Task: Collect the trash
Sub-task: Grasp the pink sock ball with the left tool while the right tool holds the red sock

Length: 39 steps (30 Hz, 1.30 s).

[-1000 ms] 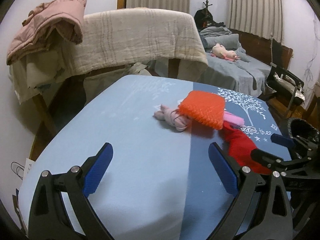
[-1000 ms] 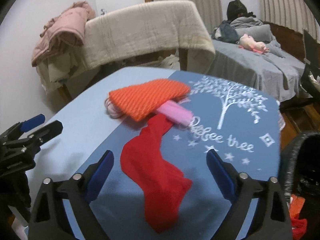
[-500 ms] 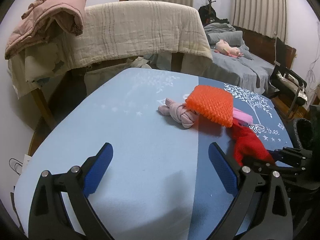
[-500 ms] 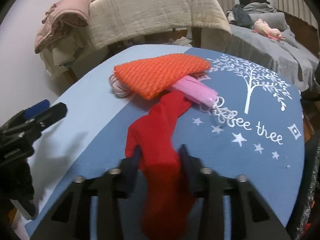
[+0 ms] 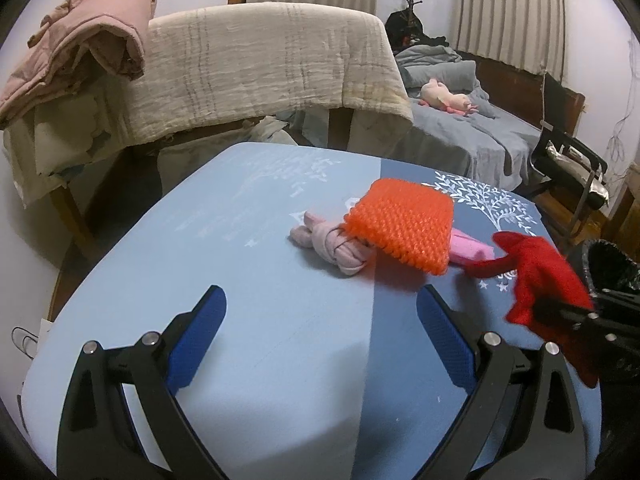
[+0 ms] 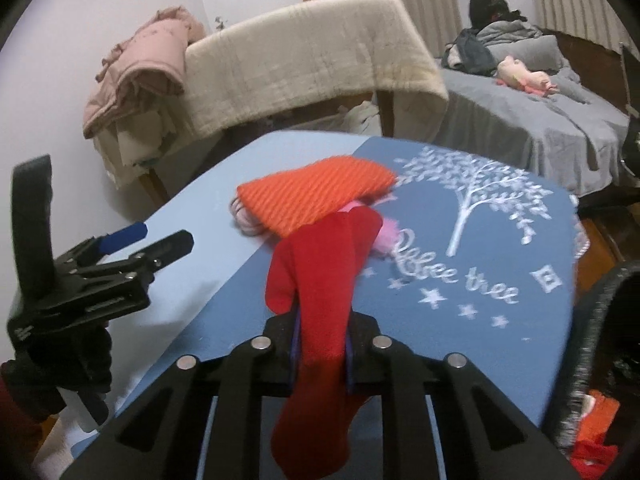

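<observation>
A red cloth (image 6: 324,272) hangs lifted off the blue table (image 5: 240,248), pinched between the pads of my right gripper (image 6: 320,320), whose jaws are closing on it. From the left wrist view the same red cloth (image 5: 536,272) shows at the right edge. An orange foam net (image 5: 400,224) lies mid-table, over a knotted pale pink cloth (image 5: 332,244) and a pink wrapper (image 5: 468,248). My left gripper (image 5: 320,308) stands open above bare table, short of the pile, with nothing between its fingers.
A black-lined bin (image 6: 592,320) stands off the table's right side with red scraps in it. Behind the table is a chair draped in a beige blanket (image 5: 260,68) and a pink jacket (image 5: 80,48). A grey bed (image 5: 480,128) lies at the back right.
My right gripper went from open to shut on the red cloth and raised it off the table. My left gripper moved a little forward toward the pile, still open.
</observation>
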Each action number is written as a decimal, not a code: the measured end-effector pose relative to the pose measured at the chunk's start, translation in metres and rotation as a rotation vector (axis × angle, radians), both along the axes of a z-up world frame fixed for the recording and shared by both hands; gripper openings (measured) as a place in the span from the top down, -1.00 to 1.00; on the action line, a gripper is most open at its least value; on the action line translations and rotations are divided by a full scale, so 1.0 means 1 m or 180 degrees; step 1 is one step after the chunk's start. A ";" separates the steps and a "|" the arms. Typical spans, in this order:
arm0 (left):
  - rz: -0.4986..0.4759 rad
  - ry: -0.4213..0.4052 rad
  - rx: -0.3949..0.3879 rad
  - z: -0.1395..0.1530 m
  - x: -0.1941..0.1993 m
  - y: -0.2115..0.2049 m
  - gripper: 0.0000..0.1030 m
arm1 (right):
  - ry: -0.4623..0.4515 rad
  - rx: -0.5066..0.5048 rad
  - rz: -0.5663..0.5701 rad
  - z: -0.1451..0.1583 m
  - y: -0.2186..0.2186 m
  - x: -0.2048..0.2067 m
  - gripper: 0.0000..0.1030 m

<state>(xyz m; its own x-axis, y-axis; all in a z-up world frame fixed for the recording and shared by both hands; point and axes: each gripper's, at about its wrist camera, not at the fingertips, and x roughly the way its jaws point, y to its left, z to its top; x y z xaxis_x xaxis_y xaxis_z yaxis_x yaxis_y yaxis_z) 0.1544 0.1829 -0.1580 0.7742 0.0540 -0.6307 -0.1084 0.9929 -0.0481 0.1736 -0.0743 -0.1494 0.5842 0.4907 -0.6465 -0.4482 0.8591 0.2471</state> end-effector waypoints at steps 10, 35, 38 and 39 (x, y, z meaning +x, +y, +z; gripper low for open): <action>-0.0010 0.0119 0.0094 -0.013 0.034 -0.006 -0.73 | -0.0034 0.0004 -0.0369 0.000 -0.030 0.026 0.68; -0.0145 0.0489 -0.0203 -0.037 0.101 0.002 0.05 | -0.0014 0.0001 -0.0399 -0.011 -0.026 0.053 0.68; -0.0153 0.0459 -0.0262 -0.035 0.098 0.002 0.32 | -0.0021 0.0000 -0.0397 -0.010 -0.026 0.053 0.68; -0.0138 0.0452 -0.0275 -0.035 0.097 0.003 0.33 | -0.0022 0.0000 -0.0396 -0.010 -0.026 0.053 0.68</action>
